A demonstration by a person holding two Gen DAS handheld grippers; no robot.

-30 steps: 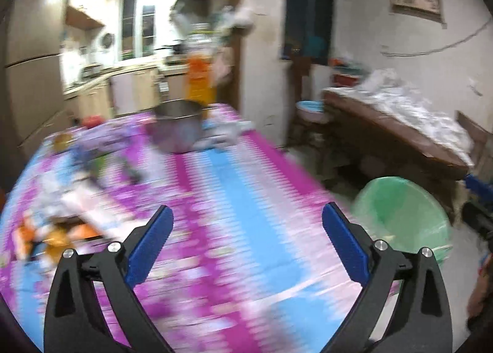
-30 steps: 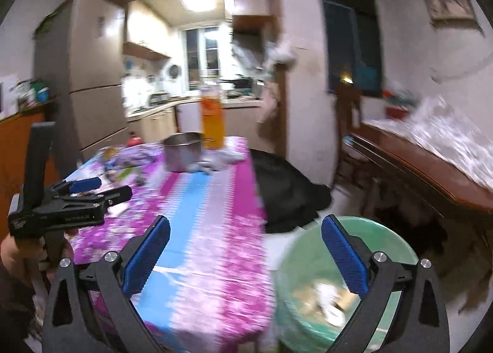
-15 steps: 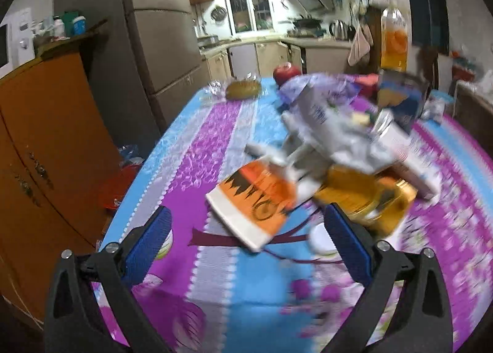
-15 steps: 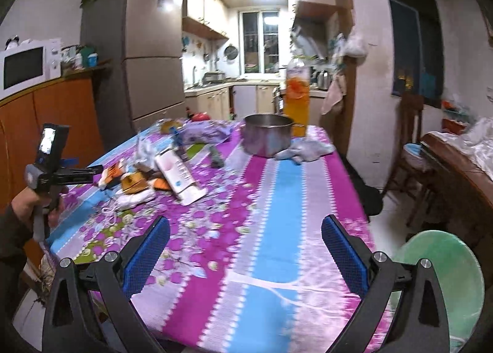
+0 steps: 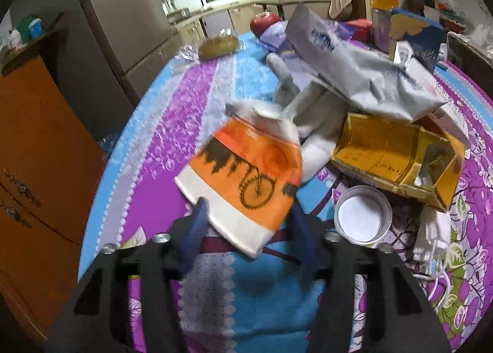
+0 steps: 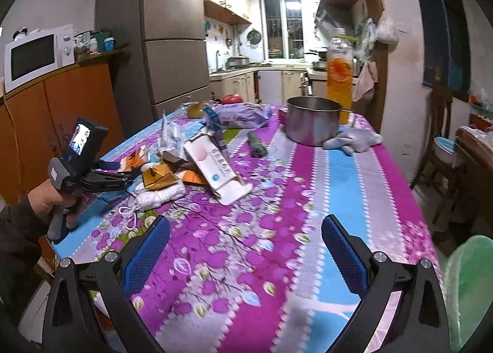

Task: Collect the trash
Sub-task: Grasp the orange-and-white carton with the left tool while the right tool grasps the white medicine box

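An orange and white paper cup (image 5: 246, 177) with a bicycle print lies on its side on the flowered tablecloth (image 5: 172, 125). Its wide end sits between the fingers of my left gripper (image 5: 249, 223). The jaws are closing around it and look blurred; a small gap still shows at the right pad. Behind the cup lie a torn yellow carton (image 5: 397, 158), a silver bag (image 5: 354, 75) and a small white round lid (image 5: 363, 219). In the right wrist view, my right gripper (image 6: 245, 248) hangs open over bare cloth, and the left gripper (image 6: 123, 174) reaches into the trash pile (image 6: 197, 162).
A steel pot (image 6: 312, 121), an orange juice bottle (image 6: 339, 75) and a grey glove (image 6: 354, 140) stand at the table's far end. A green-lined bin (image 6: 468, 285) is on the floor at the right. An orange cabinet (image 6: 61, 106) runs along the left.
My left gripper swung from the bin side to the trash pile, came up to the orange cup and narrowed its jaws around it. The right gripper swung left over the table.
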